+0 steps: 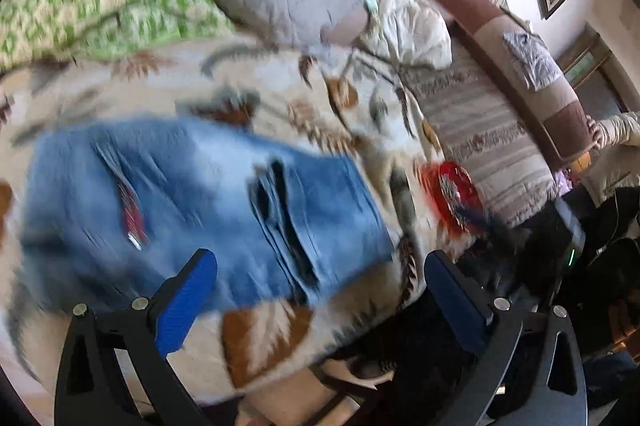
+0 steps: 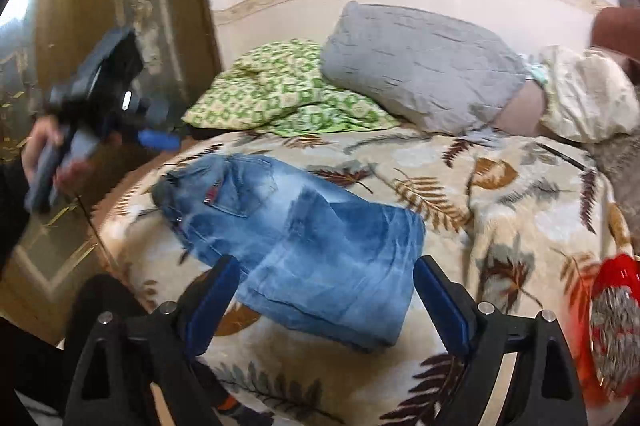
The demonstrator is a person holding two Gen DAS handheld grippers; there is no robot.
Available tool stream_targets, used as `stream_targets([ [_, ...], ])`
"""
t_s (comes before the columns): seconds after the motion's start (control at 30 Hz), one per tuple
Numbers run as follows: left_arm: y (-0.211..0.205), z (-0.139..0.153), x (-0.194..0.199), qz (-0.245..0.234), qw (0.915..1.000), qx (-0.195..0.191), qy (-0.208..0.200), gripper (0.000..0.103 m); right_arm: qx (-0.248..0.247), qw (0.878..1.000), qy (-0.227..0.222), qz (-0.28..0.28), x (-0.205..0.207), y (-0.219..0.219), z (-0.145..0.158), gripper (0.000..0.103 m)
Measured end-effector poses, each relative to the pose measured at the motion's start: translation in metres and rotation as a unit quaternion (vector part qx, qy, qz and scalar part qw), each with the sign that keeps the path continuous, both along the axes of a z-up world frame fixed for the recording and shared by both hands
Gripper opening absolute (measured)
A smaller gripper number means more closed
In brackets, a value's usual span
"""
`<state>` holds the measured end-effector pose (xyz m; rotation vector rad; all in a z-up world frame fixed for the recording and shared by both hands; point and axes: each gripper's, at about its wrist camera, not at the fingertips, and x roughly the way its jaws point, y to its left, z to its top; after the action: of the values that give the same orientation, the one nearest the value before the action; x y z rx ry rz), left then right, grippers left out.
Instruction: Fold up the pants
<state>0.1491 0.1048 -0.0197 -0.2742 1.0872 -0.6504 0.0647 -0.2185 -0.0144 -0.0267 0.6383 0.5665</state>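
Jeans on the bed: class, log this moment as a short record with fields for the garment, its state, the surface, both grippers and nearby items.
garment: blue jeans
state: folded into a compact stack, back pocket facing up, lying flat
surface: leaf-print blanket on the bed
left gripper: jaws open, holding nothing, above the jeans' near edge
right gripper: jaws open, holding nothing, near the jeans' folded end
nearby: grey pillow, green patterned pillow, red item at the blanket's right edge
image quality: left wrist view motion-blurred

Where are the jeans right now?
The jeans lie folded on the leaf-patterned blanket, nearer the bed's left edge in the right wrist view, in front of the green pillow.
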Motion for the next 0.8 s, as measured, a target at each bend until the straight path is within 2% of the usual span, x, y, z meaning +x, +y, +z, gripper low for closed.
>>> stream_targets([
  [0.13, -0.025, -0.042, -0.025, -0.009, 0.9999, -0.012, -0.001, 0.103, -0.014, 0.997, 0.026, 0.065, 0.036, -0.009, 0.007, 0.091],
  [0.27, -0.046, -0.072, -0.043, 0.011, 0.9997, -0.02, -0.012, 0.103, -0.038, 0.991, 0.026, 0.128, 0.071, -0.015, 0.008, 0.091],
  [0.4, -0.057, -0.091, -0.053, 0.068, 0.9969, -0.024, -0.033, 0.103, -0.096, 0.984, 0.039, 0.146, 0.105, -0.011, -0.002, 0.091],
  [0.57, -0.063, -0.109, -0.051, 0.128, 0.9908, -0.043, -0.011, 0.103, -0.122, 0.976, 0.05, 0.172, 0.134, -0.002, -0.013, 0.087],
  [0.67, -0.061, -0.118, -0.044, 0.163, 0.9848, -0.059, 0.009, 0.1, -0.139, 0.964, 0.064, 0.215, 0.145, 0.013, -0.024, 0.081],
  [0.7, -0.059, -0.12, -0.042, 0.171, 0.9826, -0.07, 0.016, 0.096, -0.149, 0.959, 0.071, 0.23, 0.15, 0.02, -0.029, 0.078],
  [0.8, -0.057, -0.123, -0.038, 0.195, 0.9777, -0.073, 0.031, 0.091, -0.18, 0.945, 0.09, 0.258, 0.166, 0.035, -0.046, 0.069],
])
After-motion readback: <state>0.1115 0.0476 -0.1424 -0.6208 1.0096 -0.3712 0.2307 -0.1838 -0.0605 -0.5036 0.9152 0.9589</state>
